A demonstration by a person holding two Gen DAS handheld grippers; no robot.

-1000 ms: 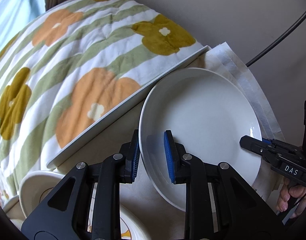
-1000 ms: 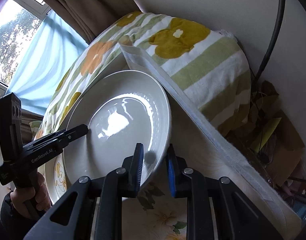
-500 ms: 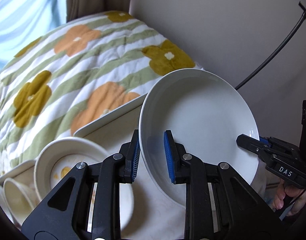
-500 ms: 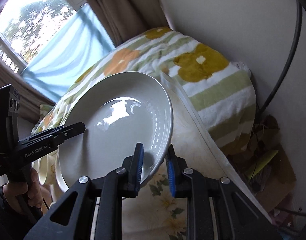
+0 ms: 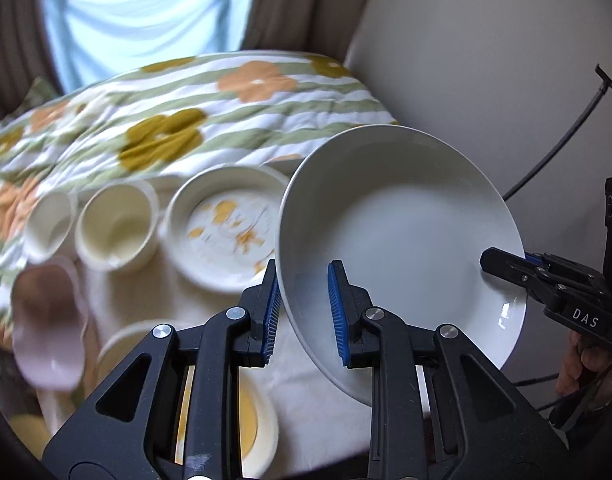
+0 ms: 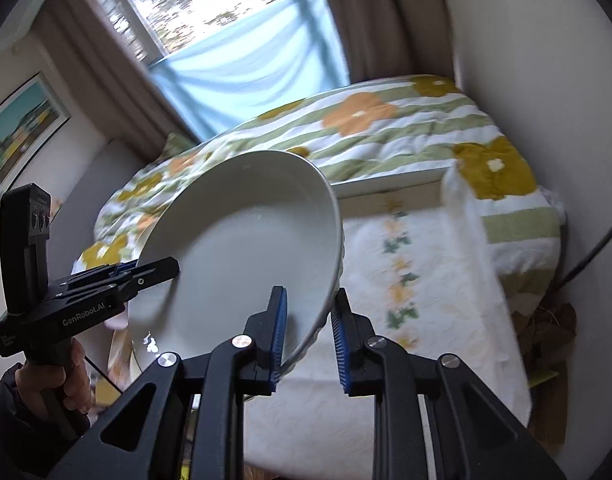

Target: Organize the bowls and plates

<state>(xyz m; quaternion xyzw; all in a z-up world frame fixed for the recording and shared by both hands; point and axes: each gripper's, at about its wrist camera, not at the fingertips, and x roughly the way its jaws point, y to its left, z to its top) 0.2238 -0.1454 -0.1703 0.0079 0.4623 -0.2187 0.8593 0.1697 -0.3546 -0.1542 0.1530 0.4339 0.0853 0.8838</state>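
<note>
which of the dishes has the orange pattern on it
The shallow patterned plate, lying just left of the plain white plate held in the claws. The two cream cups further left and the pink bowl are unpatterned.

The big white plate (image 5: 401, 232) fills the space between the two grippers, so nothing can pass there. Below it on the left, the cloth is crowded: a flowery plate (image 5: 226, 228), two cream cups (image 5: 118, 228), a pink bowl (image 5: 50, 316) and a yellow bowl (image 5: 242, 416) sit close together with little gaps. On the right, the flowered tablecloth (image 6: 417, 280) is bare and open. The wall (image 5: 485, 60) and a black cable (image 5: 553, 148) block the far right side.
</note>
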